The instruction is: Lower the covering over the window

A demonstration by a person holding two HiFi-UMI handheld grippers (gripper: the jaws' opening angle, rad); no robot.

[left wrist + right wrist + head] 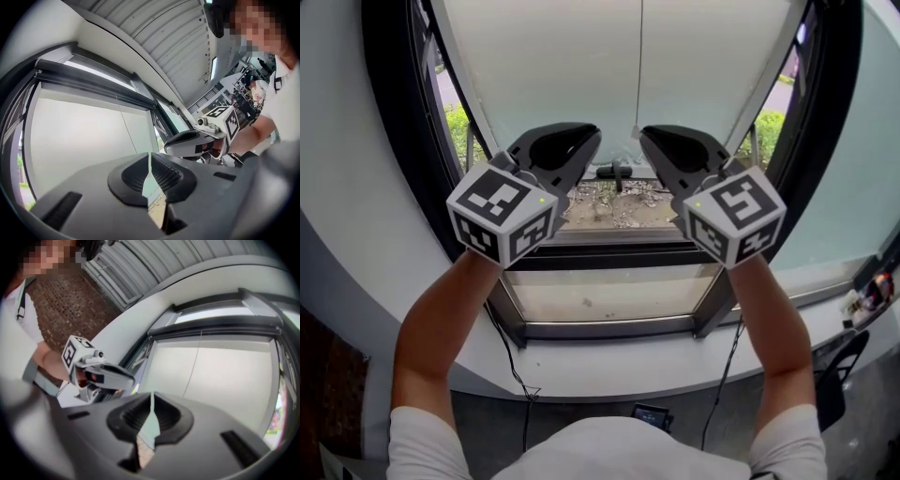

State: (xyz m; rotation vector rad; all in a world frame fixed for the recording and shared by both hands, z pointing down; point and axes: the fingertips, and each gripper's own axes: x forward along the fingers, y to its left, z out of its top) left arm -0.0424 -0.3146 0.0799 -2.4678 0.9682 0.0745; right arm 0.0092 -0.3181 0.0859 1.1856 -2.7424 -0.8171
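Observation:
A white roller blind (572, 66) covers the upper part of the black-framed window (609, 255); a thin cord (640, 66) hangs down its middle. My left gripper (592, 141) and right gripper (645, 141) are raised side by side in front of the blind's lower part, one on each side of the cord. Both are shut and I see nothing between the jaws. I cannot tell whether the tips touch the blind. The left gripper view shows the left gripper (150, 157) aimed up at the blind (79, 136). In the right gripper view the right gripper (152, 397) points at the blind (225, 376) likewise.
Below the blind the bare glass shows a window handle (615, 172) and gravel (609, 202) outside. A curved white sill (609, 361) runs under the frame, with cables (517, 375) hanging from it. A small device (867, 295) sits at the sill's right end.

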